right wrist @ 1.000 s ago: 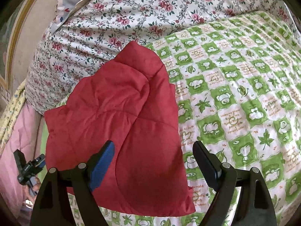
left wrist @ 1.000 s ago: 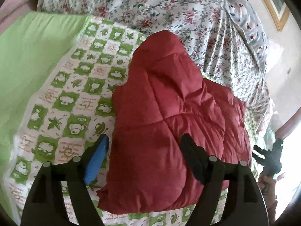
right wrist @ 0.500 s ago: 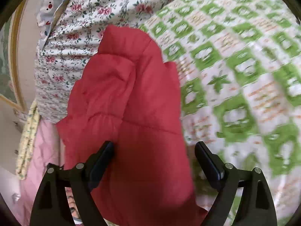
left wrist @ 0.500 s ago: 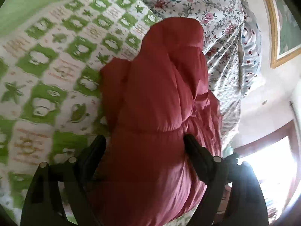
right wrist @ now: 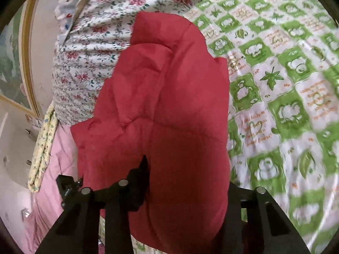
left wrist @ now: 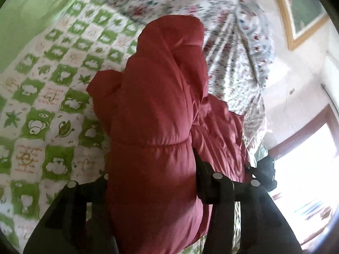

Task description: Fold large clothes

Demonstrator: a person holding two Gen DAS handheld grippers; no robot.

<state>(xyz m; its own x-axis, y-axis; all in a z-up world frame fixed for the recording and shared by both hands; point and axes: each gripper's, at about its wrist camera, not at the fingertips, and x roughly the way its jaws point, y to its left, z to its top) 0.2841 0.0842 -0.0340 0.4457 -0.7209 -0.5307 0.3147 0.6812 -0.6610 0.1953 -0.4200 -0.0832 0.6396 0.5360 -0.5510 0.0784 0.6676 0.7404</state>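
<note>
A puffy red quilted jacket (left wrist: 156, 105) lies folded on a bed with a green-and-white checked sheet (left wrist: 48, 97). My left gripper (left wrist: 152, 175) is shut on the jacket's near edge, with thick fabric bulging between its two fingers. In the right wrist view the same red jacket (right wrist: 169, 105) fills the middle. My right gripper (right wrist: 188, 177) is shut on its near edge too, the fabric bunched between the fingers. The jacket's near end hangs lifted from both grippers. Both grippers' fingertips are hidden by the fabric.
A floral quilt (right wrist: 91, 48) is heaped at the head of the bed behind the jacket. A pink blanket (right wrist: 53, 169) and a yellow folded cloth (right wrist: 42, 148) lie off the bed's side. A framed picture (left wrist: 300, 10) hangs on the wall; a bright window (left wrist: 313, 169) is at right.
Both grippers have moved forward onto the jacket's near edge and closed on it. The near end now rises bunched between the fingers instead of lying flat.
</note>
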